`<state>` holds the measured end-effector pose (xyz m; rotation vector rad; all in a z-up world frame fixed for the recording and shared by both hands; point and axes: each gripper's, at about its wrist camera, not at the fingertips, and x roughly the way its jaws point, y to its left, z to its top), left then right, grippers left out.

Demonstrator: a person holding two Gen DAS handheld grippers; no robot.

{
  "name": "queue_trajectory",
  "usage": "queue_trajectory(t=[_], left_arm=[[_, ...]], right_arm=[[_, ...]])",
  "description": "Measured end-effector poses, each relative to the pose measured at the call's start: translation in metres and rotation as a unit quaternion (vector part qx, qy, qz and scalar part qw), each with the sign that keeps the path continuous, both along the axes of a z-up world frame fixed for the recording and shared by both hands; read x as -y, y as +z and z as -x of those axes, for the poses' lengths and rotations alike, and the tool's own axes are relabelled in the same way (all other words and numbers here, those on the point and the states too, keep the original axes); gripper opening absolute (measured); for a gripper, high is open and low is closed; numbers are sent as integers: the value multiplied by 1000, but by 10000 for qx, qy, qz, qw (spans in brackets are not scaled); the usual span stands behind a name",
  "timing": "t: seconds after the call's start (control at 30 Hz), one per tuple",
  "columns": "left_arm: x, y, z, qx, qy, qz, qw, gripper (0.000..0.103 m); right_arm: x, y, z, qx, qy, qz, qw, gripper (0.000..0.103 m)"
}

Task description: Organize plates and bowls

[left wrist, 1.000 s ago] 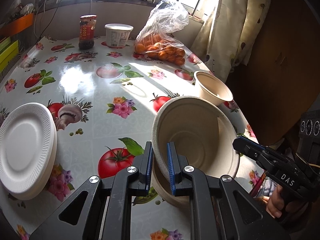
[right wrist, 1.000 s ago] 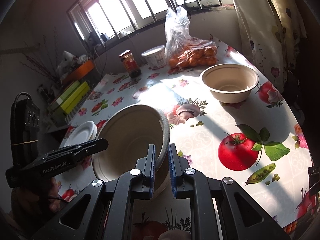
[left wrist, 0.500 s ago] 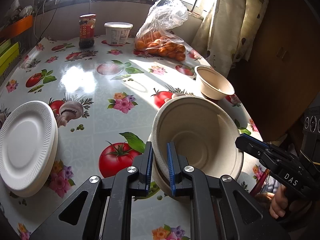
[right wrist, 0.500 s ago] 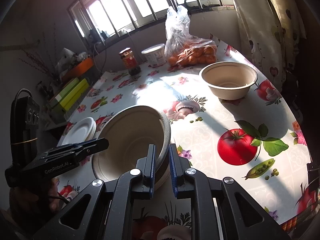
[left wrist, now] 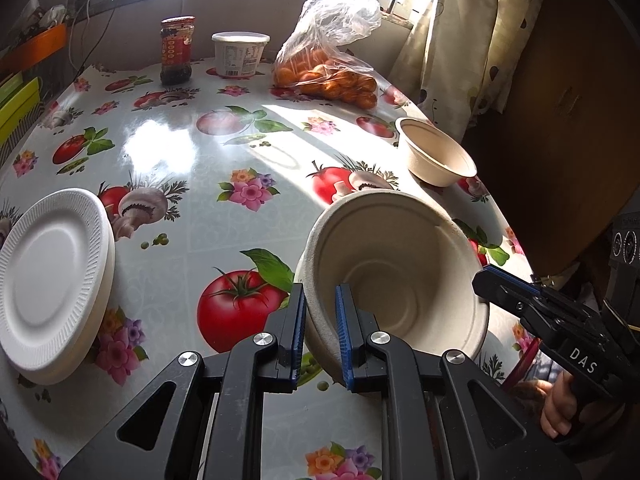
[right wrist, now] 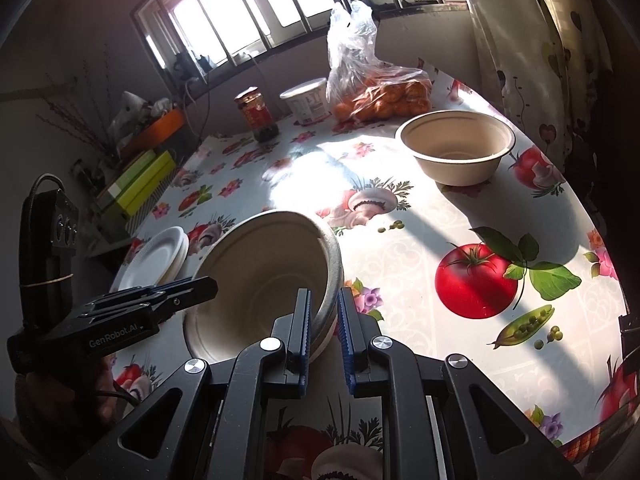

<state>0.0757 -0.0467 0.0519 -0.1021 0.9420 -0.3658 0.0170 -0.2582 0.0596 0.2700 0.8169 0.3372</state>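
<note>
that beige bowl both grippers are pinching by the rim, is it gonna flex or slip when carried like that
The beige bowl looks like thin moulded pulp, so it is probably light and its rim may flex. The left gripper and right gripper pinch opposite sides of the rim, which should limit twisting. Its matte, fibrous surface looks unlikely to slip against the ridged blue pads.

Table (left wrist: 168, 152) under a glossy oilcloth printed with tomatoes, mushrooms, flowers. Seen from the left gripper (left wrist: 320, 336): stack of white plates (left wrist: 48, 272) to its left; single beige bowl (left wrist: 438, 156) ahead, right, near table edge; sauce jar (left wrist: 177, 50), white tub (left wrist: 240, 54), bag of oranges (left wrist: 328, 76) far ahead along the window side
</note>
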Motion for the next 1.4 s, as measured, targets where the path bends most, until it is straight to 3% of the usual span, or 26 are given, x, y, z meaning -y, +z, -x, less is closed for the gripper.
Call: queue_trajectory(t=[0.27, 0.47, 0.57, 0.6, 0.8, 1.0, 1.4], left_arm=[[2, -1, -1, -13, -11, -26, 10000, 16], [3, -1, -1, -8, -92, 48, 9999, 29], [3, -1, -1, -16, -72, 69, 9999, 44], [2, -1, -1, -15, -59, 80, 9999, 45], [0, -3, -3, -47, -7, 101, 9999, 45], [1, -7, -6, -131, -21, 135, 9998, 45], [5, -9, -9, -185, -132, 188, 9996, 45]], right_arm=[[2, -3, -2, -54, -8, -23, 10000, 15], [2, -4, -3, -56, 9, -47, 10000, 15], [2, -5, -4, -71, 0, -60, 10000, 15], [2, -5, -4, -80, -7, -72, 9999, 15], [5, -8, -6, -123, -20, -116, 9999, 15], [6, -9, -6, -138, -9, -165, 9998, 27], [6, -15, -8, -224, 1, -203, 9995, 33]])
